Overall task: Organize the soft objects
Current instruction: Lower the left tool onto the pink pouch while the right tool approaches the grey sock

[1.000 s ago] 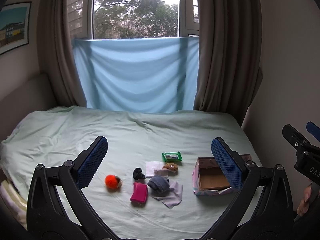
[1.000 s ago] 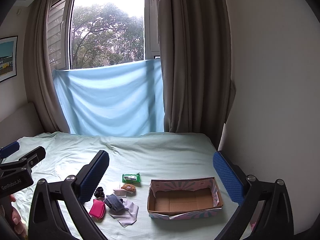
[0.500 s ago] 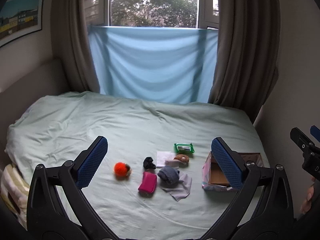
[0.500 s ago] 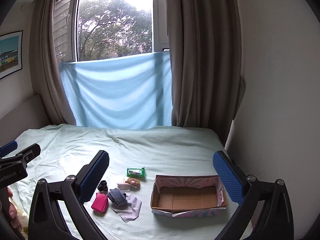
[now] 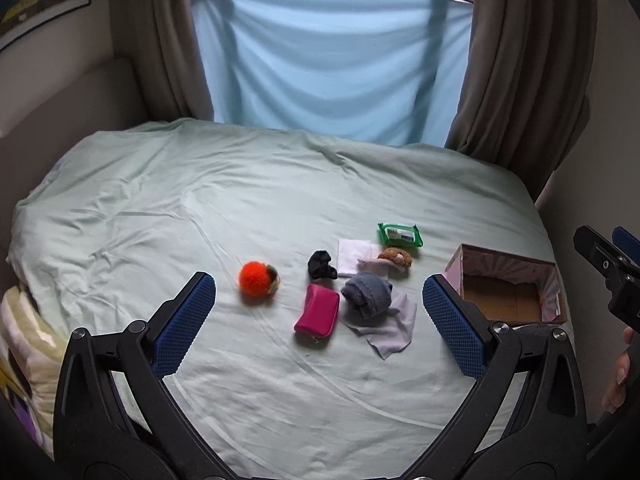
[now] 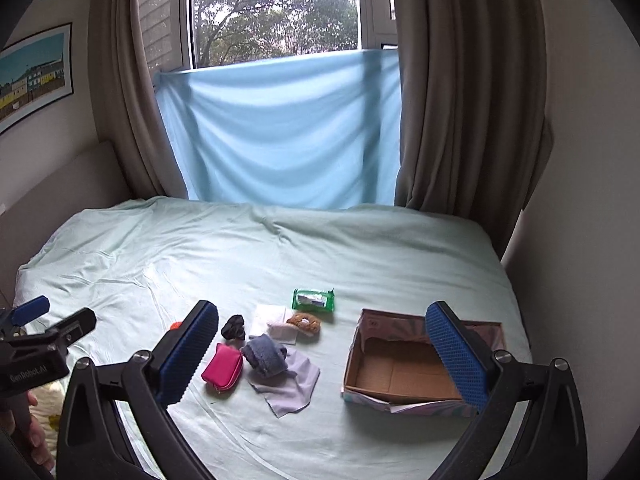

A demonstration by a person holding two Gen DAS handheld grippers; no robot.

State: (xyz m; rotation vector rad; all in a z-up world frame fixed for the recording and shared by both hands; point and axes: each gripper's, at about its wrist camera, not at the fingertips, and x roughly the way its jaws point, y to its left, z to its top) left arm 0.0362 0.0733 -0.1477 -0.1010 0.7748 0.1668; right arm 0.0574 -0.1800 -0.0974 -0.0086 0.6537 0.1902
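Altogether, eight soft objects [image 5: 317,311] flank one box [image 6: 404,368].

Both wrist views look forward and down along their own fingers from above the near edge of the bed [image 5: 160,184] toward the window — well back from everything. The left view sits further left; both share the cardboard box [image 5: 508,300] [image 6: 404,376] and the blue sheet [image 6: 280,128].

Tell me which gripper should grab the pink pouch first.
Probably left. The pink pouch lies nearly centred ahead of the open left gripper. In the right wrist view the pouch sits by the right gripper's left jaw, while the cardboard box lies ahead.
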